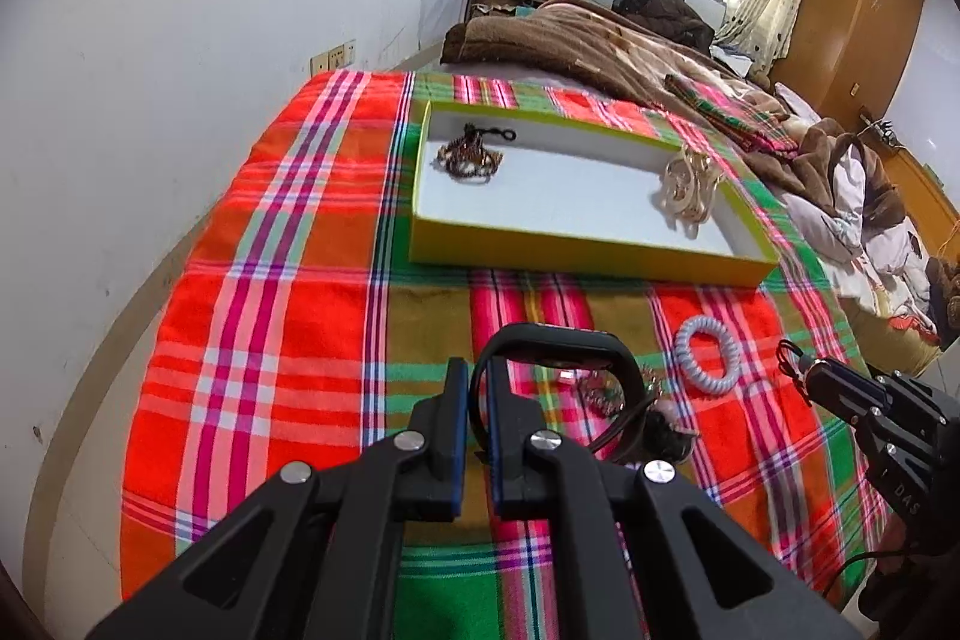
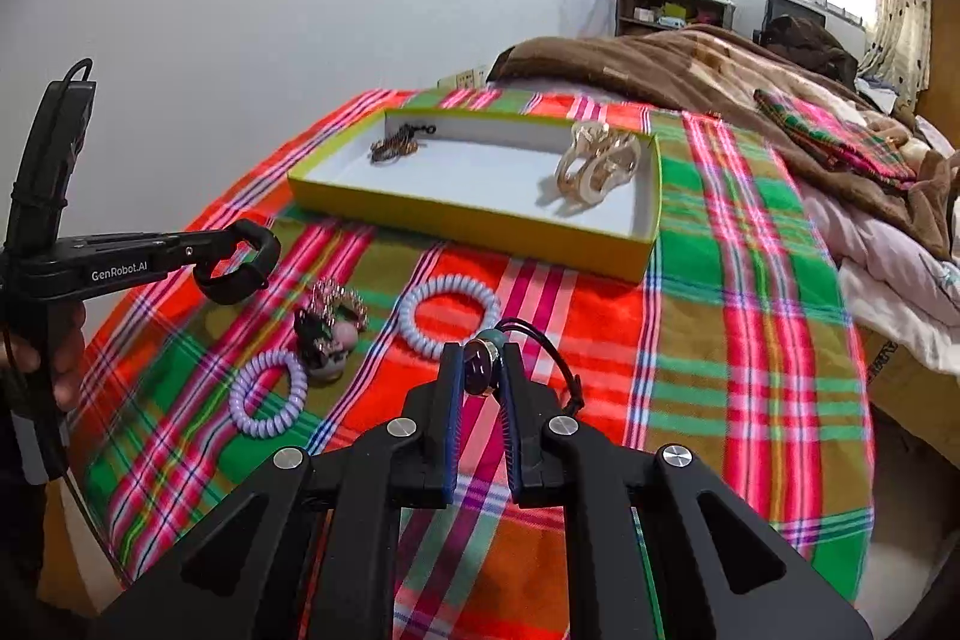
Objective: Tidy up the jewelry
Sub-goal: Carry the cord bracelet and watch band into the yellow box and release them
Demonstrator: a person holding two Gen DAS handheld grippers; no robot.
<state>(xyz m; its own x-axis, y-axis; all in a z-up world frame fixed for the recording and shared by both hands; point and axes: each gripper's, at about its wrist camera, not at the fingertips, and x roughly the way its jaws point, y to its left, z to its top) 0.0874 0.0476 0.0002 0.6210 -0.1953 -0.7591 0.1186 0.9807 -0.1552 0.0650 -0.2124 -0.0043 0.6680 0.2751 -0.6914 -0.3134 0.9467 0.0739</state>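
Observation:
A yellow-rimmed tray [image 1: 576,249] [image 2: 462,219] lies on the plaid cloth. It holds a brown bead bracelet [image 1: 471,154] [image 2: 393,147] at the left and a gold chain bracelet [image 1: 687,187] [image 2: 597,169] at the right. My left gripper [image 1: 475,403] [image 2: 240,244] is shut on a black wristband [image 1: 558,346] [image 2: 237,277], held above the cloth. My right gripper [image 2: 482,370] [image 1: 801,376] is shut on a purple stone pendant [image 2: 480,361] with a black cord. A pale blue coil hair tie [image 1: 711,352] [image 2: 447,313], a lilac coil hair tie [image 2: 267,391] and a small heap of trinkets [image 2: 330,325] lie on the cloth.
The plaid cloth [image 1: 270,340] covers the bed end beside a white wall [image 1: 150,70]. A brown blanket [image 1: 600,40] and crumpled bedding [image 2: 888,244] lie behind and to the right of the tray. A shelf and a window stand at the far end.

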